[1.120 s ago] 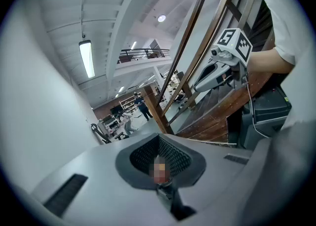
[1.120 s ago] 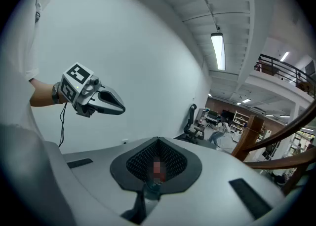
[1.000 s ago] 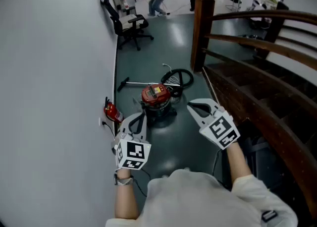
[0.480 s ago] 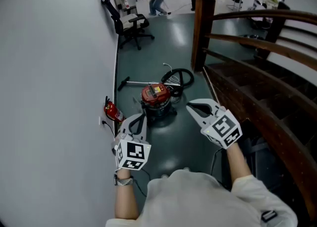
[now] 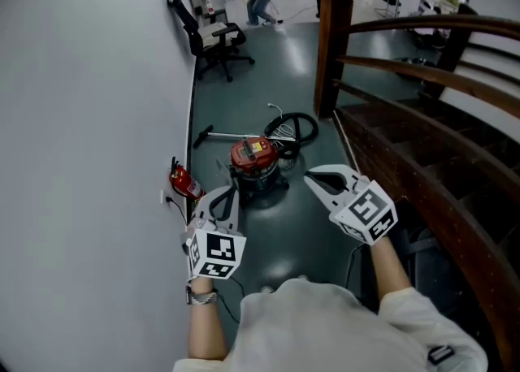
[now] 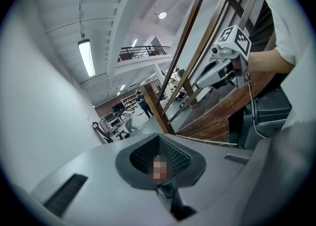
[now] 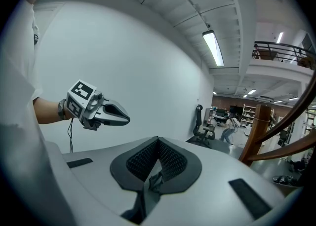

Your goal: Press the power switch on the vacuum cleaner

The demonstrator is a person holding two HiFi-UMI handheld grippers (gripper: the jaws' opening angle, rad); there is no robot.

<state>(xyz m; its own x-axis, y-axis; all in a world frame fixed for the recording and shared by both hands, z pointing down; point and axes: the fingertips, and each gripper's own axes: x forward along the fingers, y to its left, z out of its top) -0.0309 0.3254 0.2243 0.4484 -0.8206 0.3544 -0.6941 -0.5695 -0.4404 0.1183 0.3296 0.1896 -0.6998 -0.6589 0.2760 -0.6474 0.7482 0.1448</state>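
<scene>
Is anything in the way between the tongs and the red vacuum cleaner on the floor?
Nothing visible. Only bare floor lies between the right tongs, the left tongs and the vacuum cleaner; its hose coils beyond it.

On the vacuum cleaner [image 5: 253,153] you see a glossy red top, like plastic. The floor [image 5: 301,224] is smooth and shiny, the stair post [image 5: 329,45] polished brown wood, the wall [image 5: 81,118] matt, your shirt [image 5: 309,322] soft cloth.

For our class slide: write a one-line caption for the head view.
Left gripper and right gripper, both shut, hover short of the round red-topped vacuum cleaner on the dark floor.
</scene>
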